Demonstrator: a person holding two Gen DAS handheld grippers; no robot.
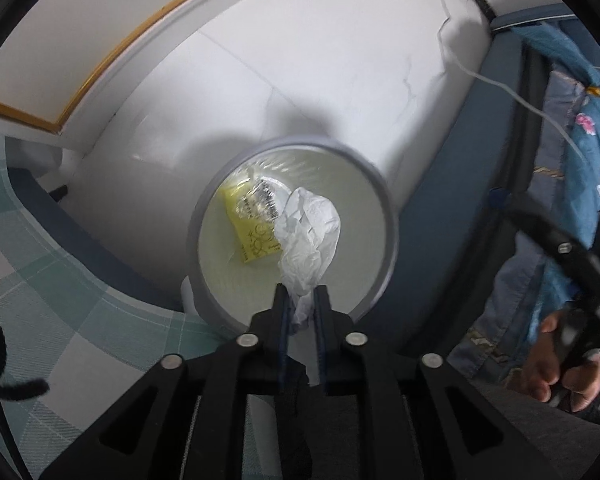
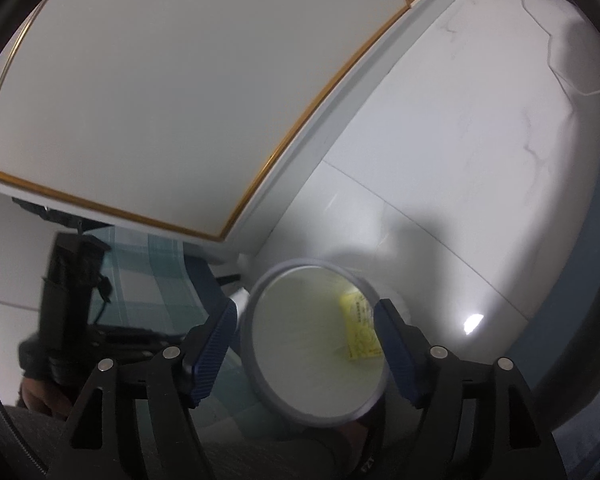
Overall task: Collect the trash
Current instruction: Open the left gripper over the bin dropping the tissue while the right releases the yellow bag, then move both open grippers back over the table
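A round trash bin with a grey rim point(image 1: 384, 200) stands on the white floor. Inside lie a yellow packet point(image 1: 252, 240) and a clear wrapper point(image 1: 260, 200). My left gripper point(image 1: 300, 300) is shut on a crumpled white tissue point(image 1: 308, 236) and holds it over the bin's mouth. In the right wrist view the bin's rim point(image 2: 260, 384) is below my right gripper point(image 2: 304, 344), which is open and empty, its blue-padded fingers point(image 2: 212, 344) spread to either side of the bin. The yellow packet point(image 2: 360, 332) shows inside.
A bed with a green checked sheet point(image 1: 48, 292) lies at the left. A white cabinet with gold trim point(image 2: 140, 100) stands behind. Blue floral fabric point(image 1: 580, 120) and a white cable point(image 1: 512, 92) are at the right. The right hand and its gripper point(image 1: 560, 352) show at right.
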